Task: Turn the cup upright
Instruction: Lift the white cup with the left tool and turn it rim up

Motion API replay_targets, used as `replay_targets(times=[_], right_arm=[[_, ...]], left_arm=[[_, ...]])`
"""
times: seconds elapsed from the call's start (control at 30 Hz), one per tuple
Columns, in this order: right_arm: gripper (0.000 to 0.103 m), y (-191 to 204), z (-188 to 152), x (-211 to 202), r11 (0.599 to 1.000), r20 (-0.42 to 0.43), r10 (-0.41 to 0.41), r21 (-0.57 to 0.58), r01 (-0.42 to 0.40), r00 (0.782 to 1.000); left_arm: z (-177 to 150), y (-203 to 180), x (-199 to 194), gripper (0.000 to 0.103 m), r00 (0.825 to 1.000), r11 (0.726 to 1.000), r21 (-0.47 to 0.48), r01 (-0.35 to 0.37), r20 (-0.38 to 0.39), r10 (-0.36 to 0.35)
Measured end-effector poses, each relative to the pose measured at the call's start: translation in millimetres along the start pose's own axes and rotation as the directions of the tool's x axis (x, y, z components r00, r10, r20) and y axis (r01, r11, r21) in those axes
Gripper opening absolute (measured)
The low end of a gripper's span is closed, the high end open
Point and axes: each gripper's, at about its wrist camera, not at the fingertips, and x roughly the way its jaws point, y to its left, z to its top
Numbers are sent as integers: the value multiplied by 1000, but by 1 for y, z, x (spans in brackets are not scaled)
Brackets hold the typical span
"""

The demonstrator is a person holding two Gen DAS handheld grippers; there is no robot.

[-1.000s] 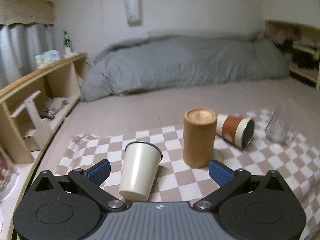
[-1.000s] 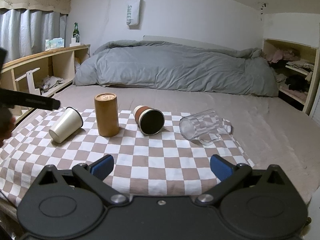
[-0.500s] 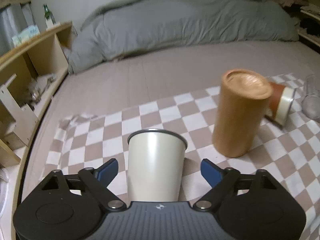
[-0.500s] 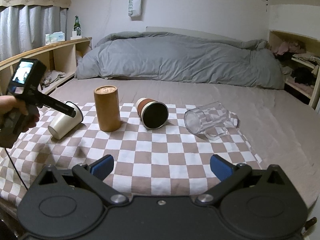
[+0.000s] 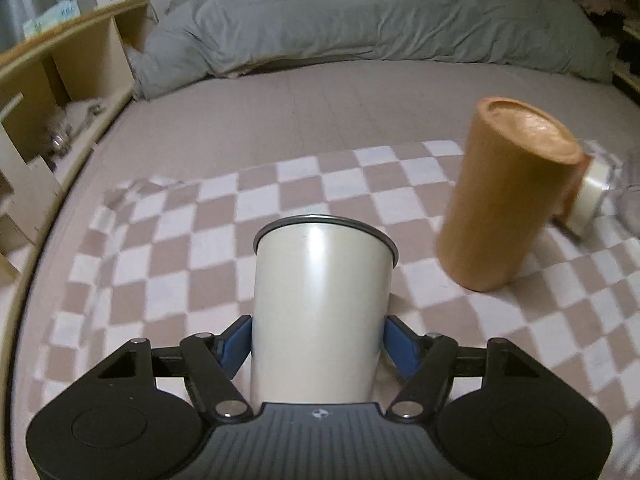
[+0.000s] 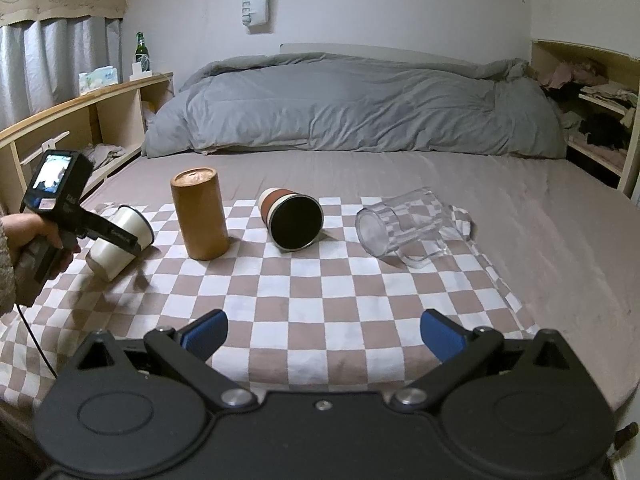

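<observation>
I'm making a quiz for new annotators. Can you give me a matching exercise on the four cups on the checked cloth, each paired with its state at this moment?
Things:
1. cream cup
2. tan cylinder cup
3. brown-banded cup
4. clear glass mug

States:
A. on its side, dark mouth toward the right wrist camera, untouched
B. stands on end on the checked cloth
C. tilted, between the pads of the left tool
D. on its side, see-through, farthest right in the right wrist view

Pairs: 1-C, 2-B, 3-A, 4-D
</observation>
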Motion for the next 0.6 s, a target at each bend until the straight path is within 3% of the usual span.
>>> replay_targets(times=[0.33,0.6], right_arm=[[103,-3,-2,-15,1000,32,11,16,-11,999],[103,-11,-3,-20,999,38,19,50,-21,999]], left_arm=[[-32,-64,-31,71,987,985,63,161,-20,-160],[-40,-130,-36,71,967,956,167,243,40,-253]])
